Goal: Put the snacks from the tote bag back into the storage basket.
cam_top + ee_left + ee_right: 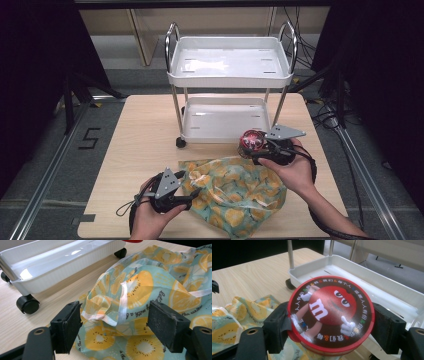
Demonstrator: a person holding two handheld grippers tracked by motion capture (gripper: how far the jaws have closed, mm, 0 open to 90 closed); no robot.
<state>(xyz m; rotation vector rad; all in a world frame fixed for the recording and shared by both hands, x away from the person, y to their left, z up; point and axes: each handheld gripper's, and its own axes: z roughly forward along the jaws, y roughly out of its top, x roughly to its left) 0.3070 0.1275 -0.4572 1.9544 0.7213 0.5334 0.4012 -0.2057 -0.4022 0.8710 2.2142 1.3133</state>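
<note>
So the right gripper has its jaws clamped on the rim of a round red tin, one jaw on each side. The lid has the red M&M's character with a big white "m" on its chest, plus a ring of Chinese characters with "&" signs around the edge. Lid faces up toward the camera, tin held flat. In the high view the tin sits at about 3 o'clock on the counter, just off the front right corner of the white cart. Both cart trays look bare.

The left gripper has its jaws spread wide, with the near edge of a crumpled plastic bag between them, pads not pressing on it. Bag is teal with orange citrus slices and some cursive print, partly readable as "let's". It lies at 6 o'clock on the counter; can't tell what's inside.
</note>
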